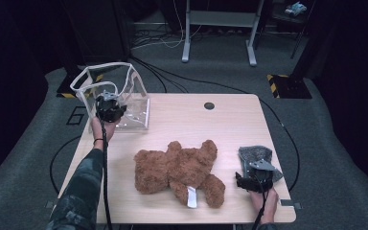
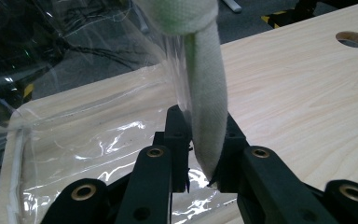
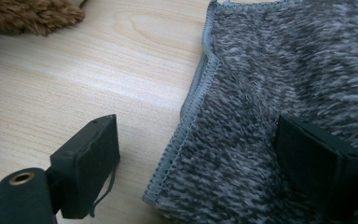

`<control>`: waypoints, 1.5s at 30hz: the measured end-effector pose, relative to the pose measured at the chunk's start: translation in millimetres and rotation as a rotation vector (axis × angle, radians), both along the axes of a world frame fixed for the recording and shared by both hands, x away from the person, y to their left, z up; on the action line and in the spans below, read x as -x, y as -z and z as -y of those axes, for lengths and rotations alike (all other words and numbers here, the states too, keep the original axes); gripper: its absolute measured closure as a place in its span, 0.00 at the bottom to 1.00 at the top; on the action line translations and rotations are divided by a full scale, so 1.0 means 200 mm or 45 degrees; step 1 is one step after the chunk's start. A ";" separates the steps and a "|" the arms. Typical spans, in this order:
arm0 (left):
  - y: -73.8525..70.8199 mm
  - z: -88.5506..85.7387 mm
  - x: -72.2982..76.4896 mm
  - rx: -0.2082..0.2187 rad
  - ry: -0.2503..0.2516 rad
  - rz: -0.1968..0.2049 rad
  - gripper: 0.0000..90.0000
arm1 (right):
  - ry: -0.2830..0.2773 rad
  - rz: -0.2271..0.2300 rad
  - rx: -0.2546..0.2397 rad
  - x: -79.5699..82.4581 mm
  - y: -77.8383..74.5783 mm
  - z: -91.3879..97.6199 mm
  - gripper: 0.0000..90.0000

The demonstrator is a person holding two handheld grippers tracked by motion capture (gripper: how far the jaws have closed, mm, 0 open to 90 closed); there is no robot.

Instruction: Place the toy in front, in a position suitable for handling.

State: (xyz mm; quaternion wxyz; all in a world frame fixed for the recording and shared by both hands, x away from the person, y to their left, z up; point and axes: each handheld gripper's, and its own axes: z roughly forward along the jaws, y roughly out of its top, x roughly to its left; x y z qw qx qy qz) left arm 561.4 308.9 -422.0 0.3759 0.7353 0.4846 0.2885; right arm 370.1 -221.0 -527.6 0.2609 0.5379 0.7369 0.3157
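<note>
A clear, glossy plastic bag point(image 2: 98, 135) with crinkled, light-catching walls is edged in a cream woven cloth strap point(image 2: 207, 116), matt and finely ribbed. The pale wooden table point(image 1: 230, 124) is smooth with a faint satin grain. A brown teddy bear point(image 1: 179, 170) has shaggy plush fur. A grey mottled fleece cloth point(image 3: 279, 107) looks fuzzy, with a stitched hem. The black jaws are matt plastic.

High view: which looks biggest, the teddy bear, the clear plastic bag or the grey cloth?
1. Teddy bear and clear plastic bag: look about alike, so no firm order.
2. Grey cloth: plainly smallest.
</note>
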 end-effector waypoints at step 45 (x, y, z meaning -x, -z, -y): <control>0.01 -0.03 0.44 0.123 0.059 -0.249 0.09 | -0.035 -0.040 -0.117 0.03 -0.06 0.02 0.10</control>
